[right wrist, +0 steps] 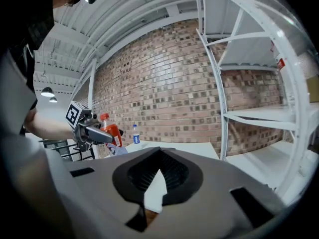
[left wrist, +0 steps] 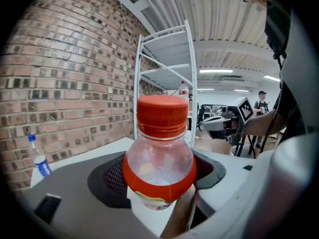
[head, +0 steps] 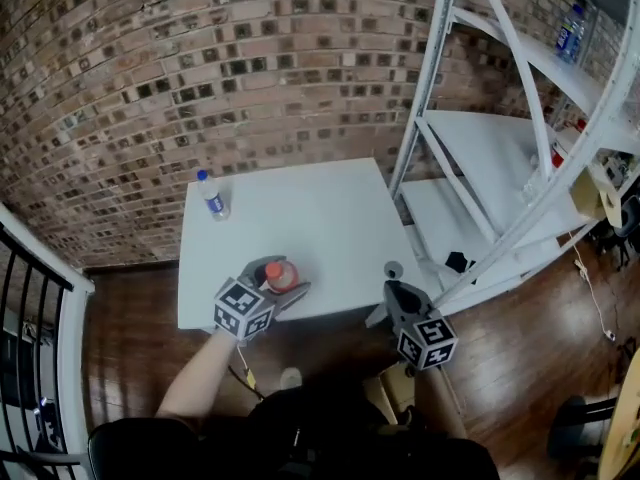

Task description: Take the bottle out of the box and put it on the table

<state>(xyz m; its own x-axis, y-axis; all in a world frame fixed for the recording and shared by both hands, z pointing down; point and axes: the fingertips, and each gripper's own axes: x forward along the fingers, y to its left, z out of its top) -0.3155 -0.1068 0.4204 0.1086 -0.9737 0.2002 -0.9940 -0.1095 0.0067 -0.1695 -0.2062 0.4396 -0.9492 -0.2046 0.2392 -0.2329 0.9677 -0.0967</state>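
Left tongs (left wrist: 159, 180) pinch the orange-capped bottle (left wrist: 159, 148), its label unreadable; right tongs (right wrist: 158, 156) pressed together, empty.

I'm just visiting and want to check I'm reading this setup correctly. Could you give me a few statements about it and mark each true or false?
1. The left claw grips a bottle with an orange-red cap. True.
2. The right claw holds a second bottle. False: nothing is between its jaws.
3. A blue-capped bottle stands upright on the white table. True.
4. The wall behind the table is painted plain white. False: it is a bare brick wall.
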